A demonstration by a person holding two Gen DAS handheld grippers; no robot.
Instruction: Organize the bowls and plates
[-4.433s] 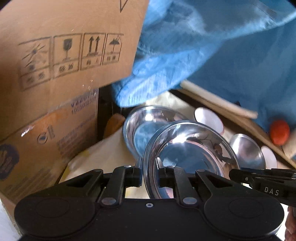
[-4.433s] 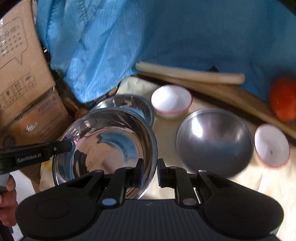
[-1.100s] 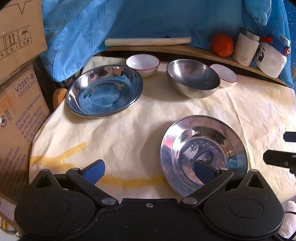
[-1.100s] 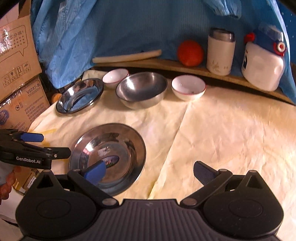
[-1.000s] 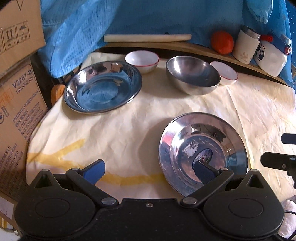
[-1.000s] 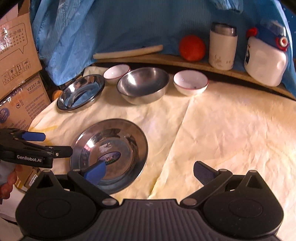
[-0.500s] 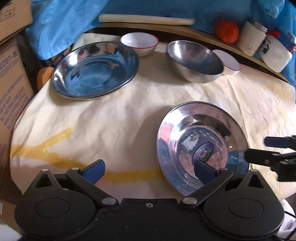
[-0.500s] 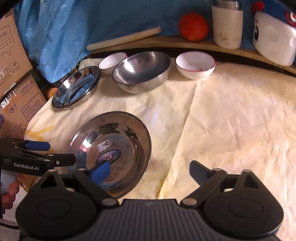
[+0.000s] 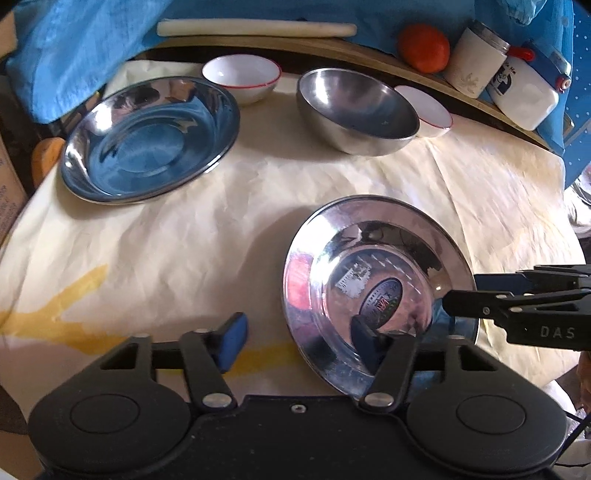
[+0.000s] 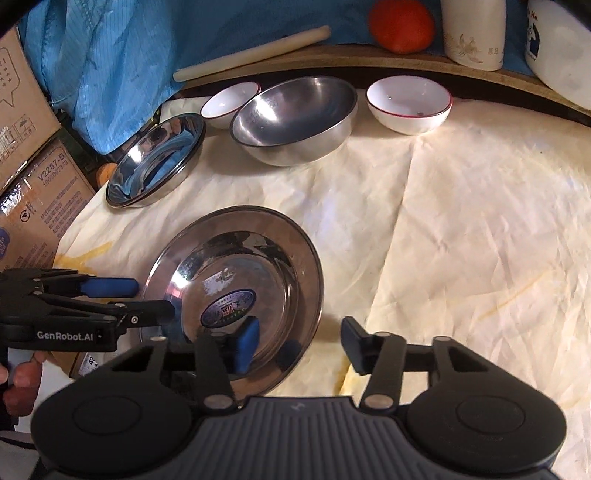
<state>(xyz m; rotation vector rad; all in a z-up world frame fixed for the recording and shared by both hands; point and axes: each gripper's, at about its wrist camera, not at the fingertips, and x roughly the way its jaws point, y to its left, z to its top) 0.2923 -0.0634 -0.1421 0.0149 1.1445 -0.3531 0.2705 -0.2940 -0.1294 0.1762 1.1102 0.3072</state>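
A shiny steel plate (image 9: 380,291) (image 10: 236,295) with a round sticker lies flat on the cream table cover. My left gripper (image 9: 297,341) (image 10: 147,298) straddles its left rim. The jaws are closing, with one pad outside the rim and one over the dish, and neither presses on it. My right gripper (image 10: 299,343) (image 9: 461,293) straddles the opposite rim. Its jaws are closing too, and its pads are clear of the metal. A second steel plate (image 9: 147,140) (image 10: 155,158) rests at the back left.
A steel bowl (image 9: 358,110) stands at the back between two white red-rimmed bowls (image 9: 242,77) (image 9: 424,107). Behind them a wooden ledge holds a rolling pin (image 9: 255,28), an orange fruit (image 9: 424,48), a cup and a white bottle. Cardboard boxes (image 10: 37,184) stand at the left.
Both grippers have sunk toward the near plate and tipped downward. Their jaws have narrowed from wide open to about half. Further back, both held this plate in the air.
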